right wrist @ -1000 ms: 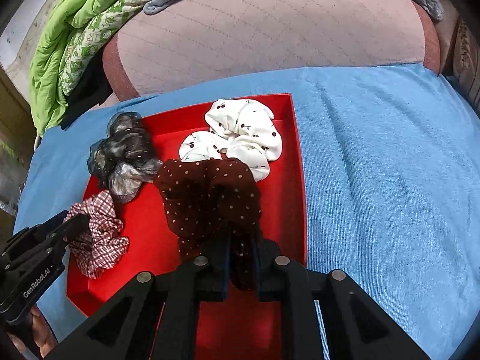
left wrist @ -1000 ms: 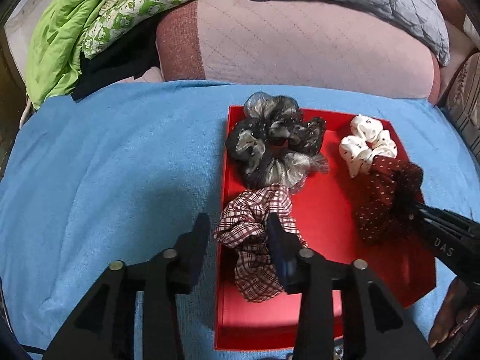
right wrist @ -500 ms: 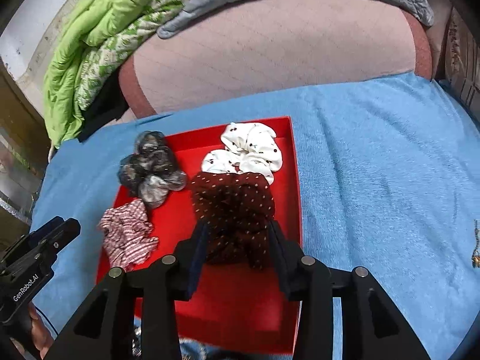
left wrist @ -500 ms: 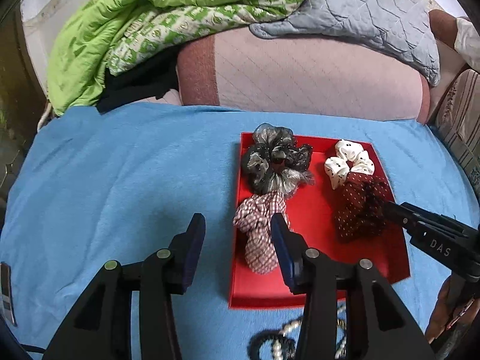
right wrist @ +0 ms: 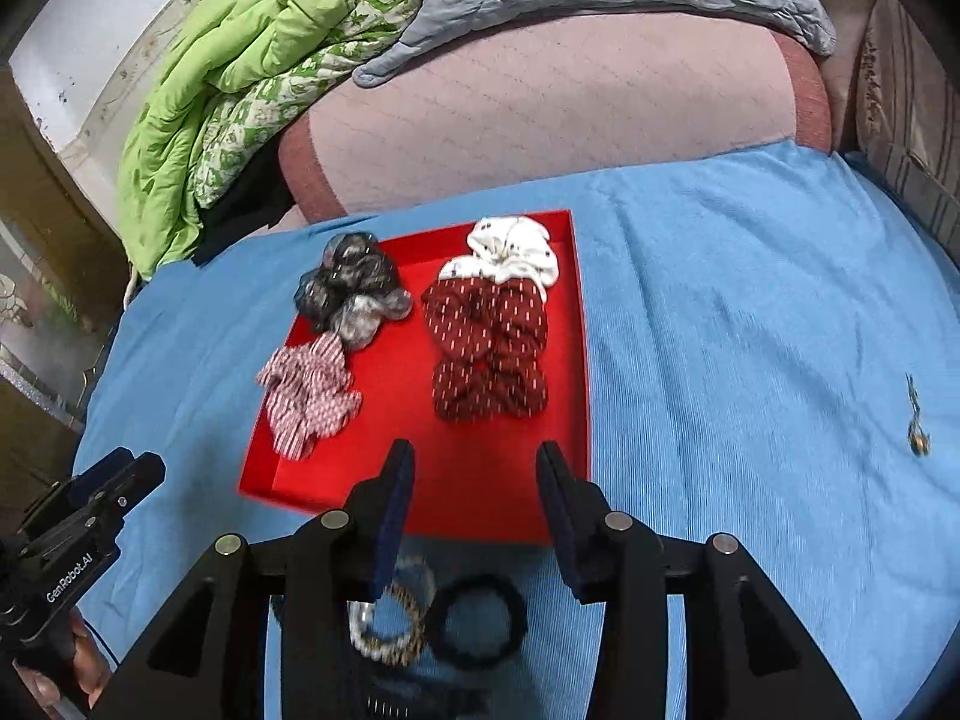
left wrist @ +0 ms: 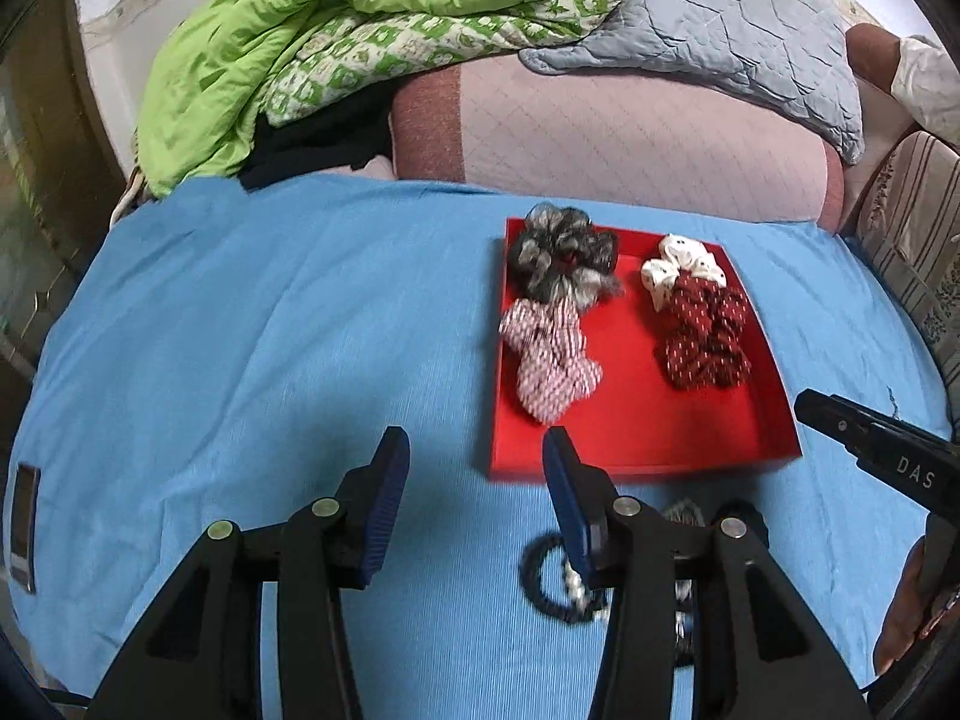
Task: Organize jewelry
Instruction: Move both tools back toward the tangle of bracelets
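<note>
A red tray (left wrist: 636, 444) (right wrist: 480, 492) lies on the blue cloth and holds several scrunchies: grey-black (left wrist: 561, 261) (right wrist: 351, 291), red plaid (left wrist: 549, 363) (right wrist: 309, 393), white dotted (left wrist: 681, 264) (right wrist: 510, 252) and dark red dotted (left wrist: 705, 336) (right wrist: 489, 354). My left gripper (left wrist: 474, 480) is open and empty, just in front of the tray's near left corner. My right gripper (right wrist: 474, 492) is open and empty over the tray's near edge. A black hair tie (right wrist: 477, 612) (left wrist: 549, 579) and a beaded bracelet (right wrist: 387, 624) lie on the cloth under the grippers.
The blue cloth (left wrist: 270, 330) covers the surface. A pink cushion (left wrist: 630, 138) with green and grey bedding (left wrist: 336, 30) stands behind the tray. A small metal trinket (right wrist: 915, 420) lies at the right. A phone-like object (left wrist: 24, 528) lies at the left edge.
The right gripper opened and let go of the dark red scrunchie, which now lies in the tray. Both grippers pulled back from the tray, bringing the hair tie and bracelet into view.
</note>
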A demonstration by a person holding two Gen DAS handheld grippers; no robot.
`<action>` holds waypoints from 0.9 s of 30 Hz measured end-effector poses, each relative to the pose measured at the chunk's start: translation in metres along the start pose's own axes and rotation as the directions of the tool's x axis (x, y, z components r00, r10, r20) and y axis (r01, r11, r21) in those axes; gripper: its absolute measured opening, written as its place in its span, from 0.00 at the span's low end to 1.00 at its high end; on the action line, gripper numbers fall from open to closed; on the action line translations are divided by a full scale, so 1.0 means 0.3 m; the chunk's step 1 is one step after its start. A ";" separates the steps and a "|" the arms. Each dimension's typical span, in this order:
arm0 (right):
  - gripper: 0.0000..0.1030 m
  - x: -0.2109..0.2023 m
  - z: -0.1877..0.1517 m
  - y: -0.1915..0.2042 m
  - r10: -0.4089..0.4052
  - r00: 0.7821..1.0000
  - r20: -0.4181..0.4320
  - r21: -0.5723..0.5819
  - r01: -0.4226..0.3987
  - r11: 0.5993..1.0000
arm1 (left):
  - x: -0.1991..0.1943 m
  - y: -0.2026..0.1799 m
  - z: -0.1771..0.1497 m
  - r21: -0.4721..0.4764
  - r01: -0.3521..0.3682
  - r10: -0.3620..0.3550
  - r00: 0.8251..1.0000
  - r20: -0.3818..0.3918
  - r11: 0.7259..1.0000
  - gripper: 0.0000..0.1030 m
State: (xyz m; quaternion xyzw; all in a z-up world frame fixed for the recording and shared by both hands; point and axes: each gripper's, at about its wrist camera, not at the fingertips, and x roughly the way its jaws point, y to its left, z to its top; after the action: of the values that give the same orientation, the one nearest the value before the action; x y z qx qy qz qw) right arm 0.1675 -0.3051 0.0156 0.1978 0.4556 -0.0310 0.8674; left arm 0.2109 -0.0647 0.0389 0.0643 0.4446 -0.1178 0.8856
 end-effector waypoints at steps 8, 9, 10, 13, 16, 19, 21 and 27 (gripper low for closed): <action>0.44 -0.059 -0.115 0.011 0.018 1.000 -0.020 0.003 -0.018 1.000 | -0.042 0.042 -0.104 -0.046 0.003 -0.004 1.000 -0.027 0.999 0.44; 0.44 -0.067 -0.135 0.011 0.021 1.000 -0.022 0.003 -0.021 1.000 | -0.044 0.048 -0.118 -0.053 0.004 -0.006 0.999 -0.032 0.999 0.44; 0.44 -0.074 -0.150 0.012 0.022 0.999 -0.024 0.004 -0.022 1.000 | -0.046 0.055 -0.136 -0.062 0.005 -0.008 0.999 -0.040 0.998 0.44; 0.44 -0.096 -0.199 0.009 0.023 0.999 -0.031 0.006 -0.023 1.000 | -0.052 0.068 -0.179 -0.081 0.006 -0.010 0.998 -0.055 0.997 0.44; 0.44 -0.116 -0.252 0.000 0.024 0.999 -0.039 0.010 -0.024 1.000 | -0.057 0.079 -0.221 -0.098 0.007 -0.014 0.997 -0.071 0.995 0.44; 0.44 -0.133 -0.298 -0.013 0.023 0.999 -0.046 0.018 -0.022 1.000 | -0.065 0.088 -0.262 -0.113 0.009 -0.019 0.996 -0.083 0.994 0.44; 0.44 -0.142 -0.328 -0.025 0.022 0.998 -0.052 0.026 -0.021 0.999 | -0.072 0.094 -0.288 -0.123 0.014 -0.025 0.996 -0.090 0.992 0.44; 0.44 -0.171 -0.410 -0.066 0.015 0.998 -0.064 0.061 -0.011 0.998 | -0.103 0.095 -0.347 -0.147 0.021 -0.036 0.994 -0.101 0.989 0.44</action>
State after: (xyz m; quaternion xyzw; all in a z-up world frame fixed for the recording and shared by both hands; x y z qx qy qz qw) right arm 0.0371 -0.2839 -0.0116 0.2276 0.4808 -0.0327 0.8461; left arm 0.1202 -0.0098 0.0019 -0.0008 0.4979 -0.0943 0.8621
